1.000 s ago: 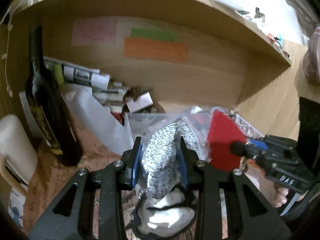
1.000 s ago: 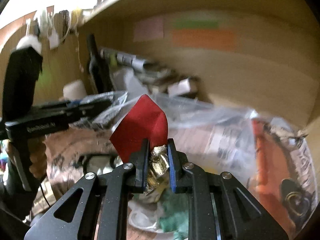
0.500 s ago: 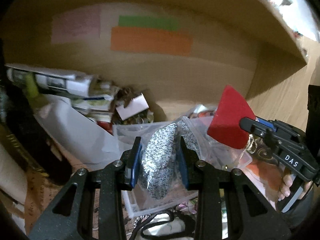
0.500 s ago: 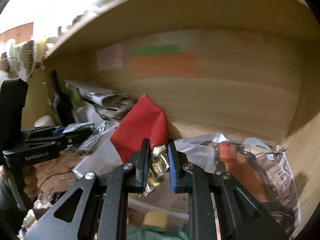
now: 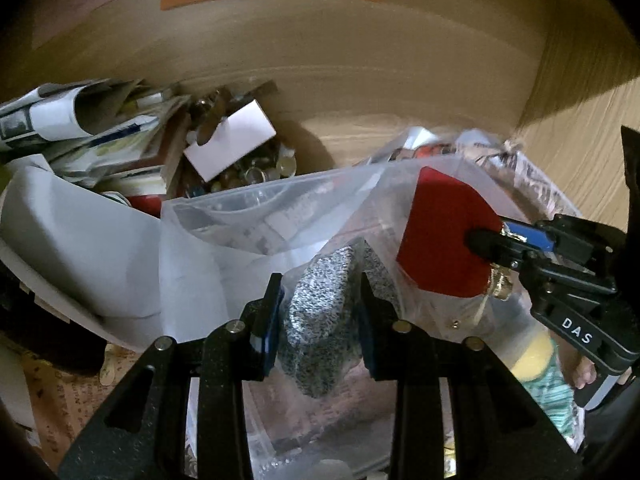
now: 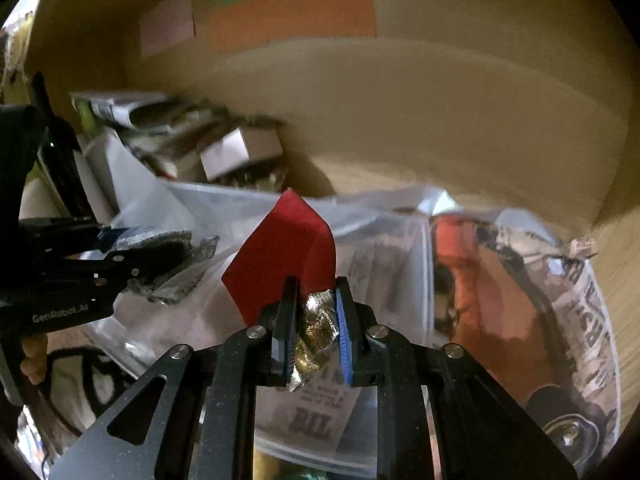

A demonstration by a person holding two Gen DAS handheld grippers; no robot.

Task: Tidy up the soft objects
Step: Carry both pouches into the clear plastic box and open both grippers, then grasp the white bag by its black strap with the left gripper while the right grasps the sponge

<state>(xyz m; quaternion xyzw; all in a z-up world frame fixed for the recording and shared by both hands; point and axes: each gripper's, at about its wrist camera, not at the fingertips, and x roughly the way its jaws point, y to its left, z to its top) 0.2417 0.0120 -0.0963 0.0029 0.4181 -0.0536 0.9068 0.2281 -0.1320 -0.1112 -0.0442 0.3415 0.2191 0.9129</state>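
Bag, clear plastic, w/ papers inside; left claw grips speckled cloth, right claw grips red pouch.

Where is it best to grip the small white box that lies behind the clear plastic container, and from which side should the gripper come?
Probably by its two long side edges, coming from above and the front. The white box lies tilted with its broad face up on a heap of clutter, papers crowd its left, and the clear container stands just before it.

black grippers with blue pads, silver screws, white "das" lettering.
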